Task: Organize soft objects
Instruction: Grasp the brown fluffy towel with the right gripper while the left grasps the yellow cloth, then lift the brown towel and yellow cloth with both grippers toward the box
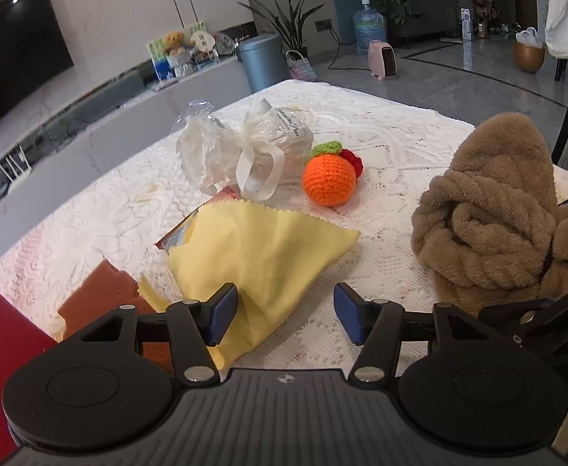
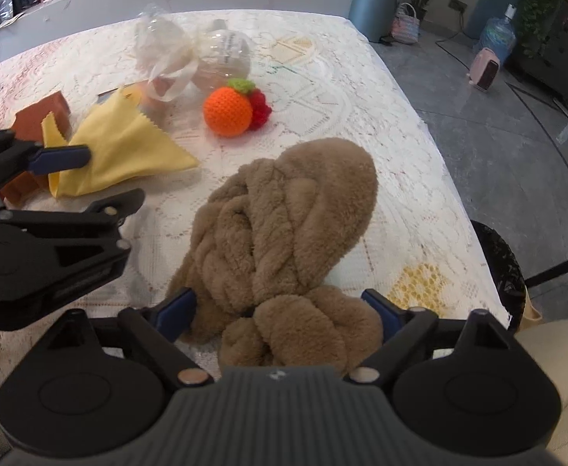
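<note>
Nothing looks sorted yet: the left gripper (image 1: 286, 312) hangs with fingers apart over the yellow cloth (image 1: 260, 248), the right gripper (image 2: 280, 310) straddles the brown plush towel (image 2: 284, 225) unclamped, and the crocheted orange (image 1: 328, 180) waits mid-counter (image 1: 392, 143).

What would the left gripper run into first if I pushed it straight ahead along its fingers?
Probably the yellow cloth: the left gripper is open and angled down over its near edge, with the lace tablecloth under it. Depth is uncertain.
</note>
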Demonstrator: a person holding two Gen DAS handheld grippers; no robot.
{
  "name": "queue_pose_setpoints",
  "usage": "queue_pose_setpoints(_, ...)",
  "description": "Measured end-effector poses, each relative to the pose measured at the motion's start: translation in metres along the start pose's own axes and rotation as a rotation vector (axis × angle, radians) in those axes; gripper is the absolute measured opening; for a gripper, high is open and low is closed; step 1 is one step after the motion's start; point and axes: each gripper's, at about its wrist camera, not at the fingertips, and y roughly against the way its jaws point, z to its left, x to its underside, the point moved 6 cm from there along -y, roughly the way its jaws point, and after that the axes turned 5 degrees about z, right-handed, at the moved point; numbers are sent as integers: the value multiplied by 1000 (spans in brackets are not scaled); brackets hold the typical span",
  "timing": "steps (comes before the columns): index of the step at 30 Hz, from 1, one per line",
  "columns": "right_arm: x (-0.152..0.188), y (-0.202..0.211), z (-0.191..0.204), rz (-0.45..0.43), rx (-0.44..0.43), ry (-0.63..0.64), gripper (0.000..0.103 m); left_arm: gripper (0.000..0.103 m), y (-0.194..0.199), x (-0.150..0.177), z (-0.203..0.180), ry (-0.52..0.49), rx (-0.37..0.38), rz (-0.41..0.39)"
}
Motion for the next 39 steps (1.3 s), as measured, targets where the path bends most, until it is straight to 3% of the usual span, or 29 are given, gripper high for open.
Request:
queue_pose_setpoints(4,1,3,2,-16,-5,2,81,46,-1,2,0,-30,-74,-19)
queue_pose_setpoints(6,2,6,1,-22,-22,-2,75,19,-3,3,1,-29,-70,-4)
queue_pose_setpoints(9,4,8,2,-30,-39,-4,74,2,-3,5,7,16,-52,15)
queue_pose_setpoints(14,4,8,2,-29,-39,-7,74,2,9,2,16,117,44,-5)
queue_pose_setpoints(17,5,9,1,-41,-54,-13,71,2,13,0,15,143,164,9)
queue_pose_setpoints(22,5,16,-4,-90,-143,-47,55,2,17,-3,12,205,313,5)
queue_pose_setpoints(29,2,23,-3,-135,-173,-44,46,2,14,-3,17,239,329,15)
queue_pose_setpoints(34,1,43,-7,-256,-270,-65,44,2,18,-4,23,266,349,-3)
queue_pose_setpoints(39,3,58,-19,-337,-291,-119,44,2,23,-7,26,285,380,-21)
